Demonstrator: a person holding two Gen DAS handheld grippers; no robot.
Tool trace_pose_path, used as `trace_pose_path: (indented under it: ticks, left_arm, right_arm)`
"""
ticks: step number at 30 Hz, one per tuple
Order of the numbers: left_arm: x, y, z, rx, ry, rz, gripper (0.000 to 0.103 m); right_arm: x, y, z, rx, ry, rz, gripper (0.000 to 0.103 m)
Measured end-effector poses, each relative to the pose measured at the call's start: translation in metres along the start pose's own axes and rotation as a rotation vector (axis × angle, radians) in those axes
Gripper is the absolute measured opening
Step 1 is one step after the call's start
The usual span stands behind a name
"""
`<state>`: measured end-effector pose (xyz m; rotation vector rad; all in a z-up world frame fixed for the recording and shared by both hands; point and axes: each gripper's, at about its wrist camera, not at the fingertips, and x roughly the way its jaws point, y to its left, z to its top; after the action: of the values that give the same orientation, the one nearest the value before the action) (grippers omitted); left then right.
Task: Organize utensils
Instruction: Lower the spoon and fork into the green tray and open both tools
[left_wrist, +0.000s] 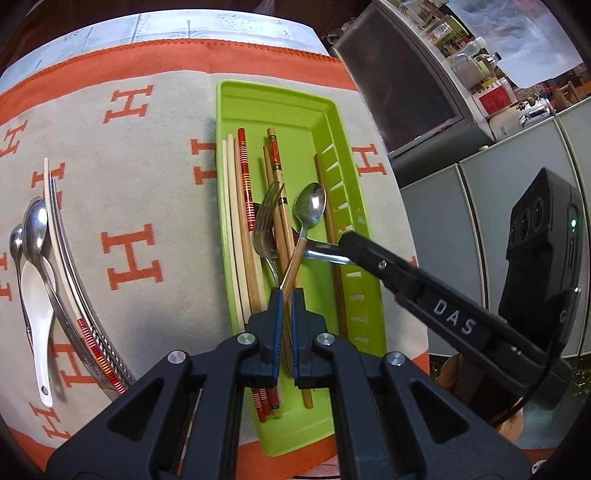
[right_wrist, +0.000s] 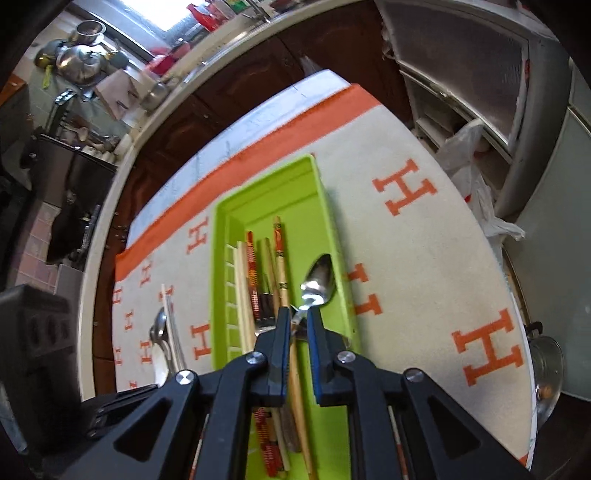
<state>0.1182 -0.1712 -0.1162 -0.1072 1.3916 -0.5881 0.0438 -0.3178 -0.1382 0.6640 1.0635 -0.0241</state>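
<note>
Left gripper (left_wrist: 287, 295), low centre of its view, pinches a wooden chopstick (left_wrist: 293, 264) over the green tray (left_wrist: 236, 92); right gripper (right_wrist: 295, 314), slightly parted, straddles the metal spoon (right_wrist: 319, 280): light, stiff, slick, best gripped at its flat handle

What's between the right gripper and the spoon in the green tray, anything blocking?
Nothing visible. The right gripper is open, with a finger on either side of the spoon at its neck, inside the green tray. A wooden chopstick runs along the tray beneath the gripper, lower down rather than in between.
</note>
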Motion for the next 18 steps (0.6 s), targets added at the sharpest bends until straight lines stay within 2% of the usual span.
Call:
trace_pose_path:
  ticks: [13,18]
  left_arm:
    - [-0.011,0.013,-0.01,-0.031,-0.007,-0.019,0.0]
    - [-0.017,0.02,-0.018,-0.034,-0.012,-0.022,0.0]
  right_arm:
    - [0.009,-0.002,-0.016,0.04,0.088,-0.066,0.01]
    - [0.019,-0.01,-0.027,0.083,0.153,-0.073,0.009]
